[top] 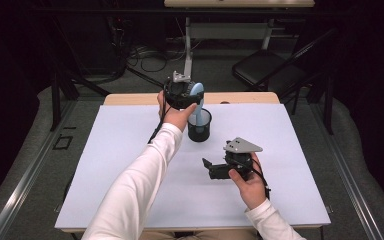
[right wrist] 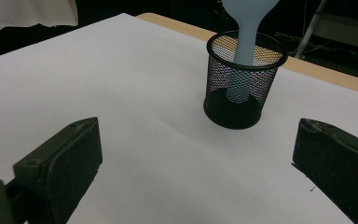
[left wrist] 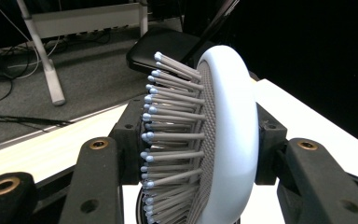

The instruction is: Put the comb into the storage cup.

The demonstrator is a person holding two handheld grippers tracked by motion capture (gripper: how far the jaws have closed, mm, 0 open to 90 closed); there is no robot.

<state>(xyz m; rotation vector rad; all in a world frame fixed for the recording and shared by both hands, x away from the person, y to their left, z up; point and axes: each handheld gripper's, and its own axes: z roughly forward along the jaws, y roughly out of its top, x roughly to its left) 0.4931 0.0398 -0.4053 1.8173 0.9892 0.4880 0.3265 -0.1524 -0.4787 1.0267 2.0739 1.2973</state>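
Pale blue plastic paddle hairbrush (left wrist: 223, 140) pinched at head by left gripper (top: 182, 92), handle lowered upright into black wire-mesh cup (right wrist: 243, 88) at table's far centre. Right gripper (top: 211, 167) parked near right, jaws spread, nothing held.

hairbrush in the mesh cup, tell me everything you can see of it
The pale blue plastic hairbrush has an oval head with a grey pad of straight bristles tipped with small balls. It stands roughly upright, handle down inside the black wire-mesh cup on the white table. The left gripper is shut on its head, one jaw at the bristles, one at the smooth back.
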